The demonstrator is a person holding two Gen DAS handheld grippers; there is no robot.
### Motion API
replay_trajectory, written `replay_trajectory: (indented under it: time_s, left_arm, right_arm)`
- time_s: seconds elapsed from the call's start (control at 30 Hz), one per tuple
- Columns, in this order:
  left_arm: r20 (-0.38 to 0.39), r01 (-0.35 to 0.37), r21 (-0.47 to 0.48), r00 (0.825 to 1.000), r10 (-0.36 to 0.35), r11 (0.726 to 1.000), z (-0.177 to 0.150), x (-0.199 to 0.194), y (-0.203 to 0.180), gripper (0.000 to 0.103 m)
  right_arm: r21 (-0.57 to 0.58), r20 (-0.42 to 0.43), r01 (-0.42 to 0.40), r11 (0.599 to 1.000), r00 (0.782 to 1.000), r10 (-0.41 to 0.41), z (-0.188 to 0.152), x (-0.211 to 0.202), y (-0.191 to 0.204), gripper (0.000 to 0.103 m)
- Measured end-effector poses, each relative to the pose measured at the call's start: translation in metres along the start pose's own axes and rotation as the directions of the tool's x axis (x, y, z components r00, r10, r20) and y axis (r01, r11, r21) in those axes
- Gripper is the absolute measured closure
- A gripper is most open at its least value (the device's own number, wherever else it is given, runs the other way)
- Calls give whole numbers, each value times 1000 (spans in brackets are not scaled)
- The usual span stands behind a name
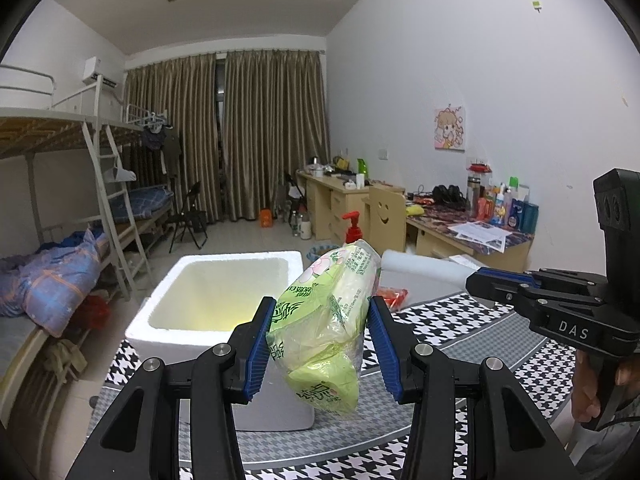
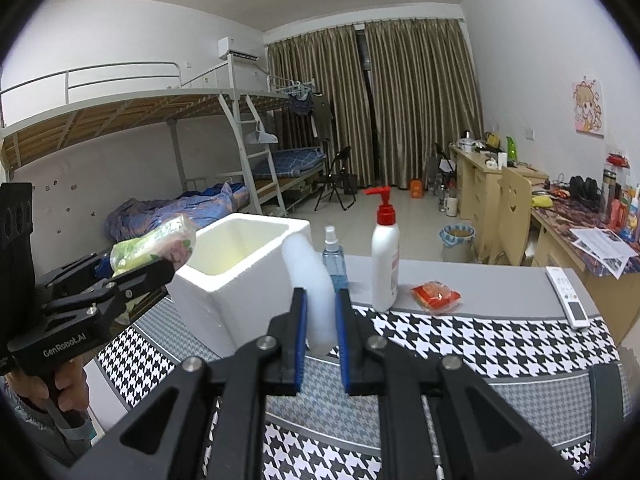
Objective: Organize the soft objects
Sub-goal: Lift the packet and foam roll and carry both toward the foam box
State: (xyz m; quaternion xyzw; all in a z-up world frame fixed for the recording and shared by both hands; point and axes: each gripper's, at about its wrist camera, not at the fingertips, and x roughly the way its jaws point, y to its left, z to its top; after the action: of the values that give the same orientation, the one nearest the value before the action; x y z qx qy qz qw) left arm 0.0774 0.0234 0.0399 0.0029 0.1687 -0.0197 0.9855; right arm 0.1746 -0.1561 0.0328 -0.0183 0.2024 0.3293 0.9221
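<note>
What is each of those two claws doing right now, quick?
Left gripper: closed on the green tissue pack.
Right gripper: closed on the white foam piece.

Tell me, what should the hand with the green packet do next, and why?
Probably carry it a little further over the white foam box and open. The left gripper is shut on the green tissue pack, held above the table beside the box's open, seemingly empty top.
</note>
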Motion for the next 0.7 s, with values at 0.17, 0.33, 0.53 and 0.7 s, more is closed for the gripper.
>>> replay_trajectory:
  time_s: [0.17,0.33,0.53,0.7]
  left_arm:
    - [4,-22,-5,1000,22,1000,3,0,5,55]
    - [8,-41,-8,999,41,999,4,0,11,55]
    - [10,-56,-13,998,57,998,4,1,17,55]
    - [25,-77,-17,997,77,997,6,-3,23,55]
  right_arm:
    - [-7,-2,-2,1000,1000,1,5,2,5,86]
    - [-8,-2,-8,1000,1000,8,10,5,9,86]
    - [-5,5,-17,1000,1000,17,15,8,15,86]
    - [-5,1,-28,1000,1000,28,18,15,20,86]
